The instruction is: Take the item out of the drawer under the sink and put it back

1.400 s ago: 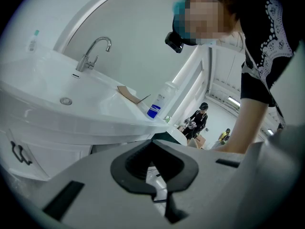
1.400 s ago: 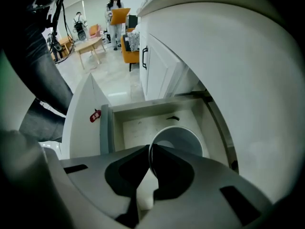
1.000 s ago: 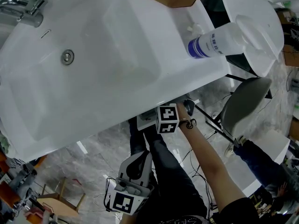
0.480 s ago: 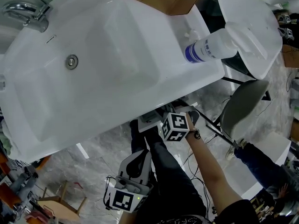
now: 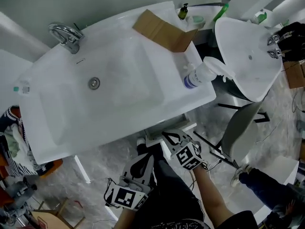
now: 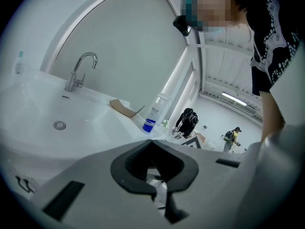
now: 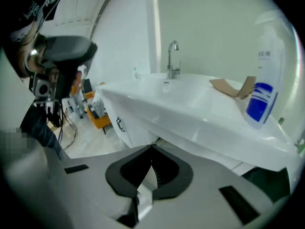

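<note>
My right gripper (image 5: 172, 137) hangs just in front of the white sink's (image 5: 119, 123) front rim, its marker cube toward me. Its jaws have just been closing and now stand shut with nothing between them; in the right gripper view they (image 7: 151, 148) point at the sink's underside and front edge. My left gripper (image 5: 144, 157) is lower and to the left, over my dark trousers. It (image 6: 151, 140) is shut and empty too. A pale strip (image 5: 164, 129) under the rim may be the drawer's edge. I cannot make out the drawer's item.
On the sink top stand a chrome tap (image 5: 66, 35), a folded piece of cardboard (image 5: 164, 30) and a blue-labelled spray bottle (image 5: 200, 75). A second white basin (image 5: 245, 56) and a grey chair (image 5: 240, 128) stand to the right. Cables lie on the marble floor.
The right gripper has come out from under the sink rim toward me and has rolled. The head view has pulled back, so the whole sink shows. The left gripper has risen slightly.
</note>
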`<state>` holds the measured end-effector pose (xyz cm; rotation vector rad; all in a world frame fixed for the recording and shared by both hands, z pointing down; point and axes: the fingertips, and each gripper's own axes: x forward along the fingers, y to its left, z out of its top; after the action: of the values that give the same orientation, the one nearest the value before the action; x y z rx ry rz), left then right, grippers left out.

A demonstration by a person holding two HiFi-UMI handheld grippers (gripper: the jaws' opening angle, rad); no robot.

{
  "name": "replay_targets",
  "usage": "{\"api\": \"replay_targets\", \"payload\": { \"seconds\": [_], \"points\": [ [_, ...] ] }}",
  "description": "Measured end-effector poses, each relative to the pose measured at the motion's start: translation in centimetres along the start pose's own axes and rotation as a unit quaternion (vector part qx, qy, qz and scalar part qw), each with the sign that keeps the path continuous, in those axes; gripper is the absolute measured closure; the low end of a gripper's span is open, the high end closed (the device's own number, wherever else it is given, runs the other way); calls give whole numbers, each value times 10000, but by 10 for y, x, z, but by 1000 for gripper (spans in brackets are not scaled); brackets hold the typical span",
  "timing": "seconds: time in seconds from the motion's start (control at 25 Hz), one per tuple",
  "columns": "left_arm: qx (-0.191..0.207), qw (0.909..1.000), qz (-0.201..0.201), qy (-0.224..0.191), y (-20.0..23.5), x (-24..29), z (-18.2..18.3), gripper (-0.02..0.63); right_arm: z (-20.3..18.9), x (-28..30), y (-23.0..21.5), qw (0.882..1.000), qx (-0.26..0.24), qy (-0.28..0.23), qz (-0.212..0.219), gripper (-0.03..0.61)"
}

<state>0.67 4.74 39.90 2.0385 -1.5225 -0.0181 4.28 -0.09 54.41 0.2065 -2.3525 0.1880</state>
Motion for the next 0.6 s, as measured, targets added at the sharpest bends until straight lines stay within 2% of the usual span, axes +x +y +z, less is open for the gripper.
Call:
{"api": "replay_targets", "payload": {
  "seconds": [0.12,0.28,0.44,0.6],
  "points": [
    [147,9999,-8,-67,-3,-7,16,614,32,-33,6,9951,614,-757,-177,560],
    [338,9989,-73,-314,-5,-12,45,614,77,-74,-2,9798,1052,-1623,-507,560],
    [521,9972,-158,-515,-10,-20,70,614,119,-112,-4,9636,1198,-2284,-701,560],
    [716,9943,-240,-758,-13,-22,96,614,147,-135,-3,9537,1091,-2664,-867,560]
  ]
}}
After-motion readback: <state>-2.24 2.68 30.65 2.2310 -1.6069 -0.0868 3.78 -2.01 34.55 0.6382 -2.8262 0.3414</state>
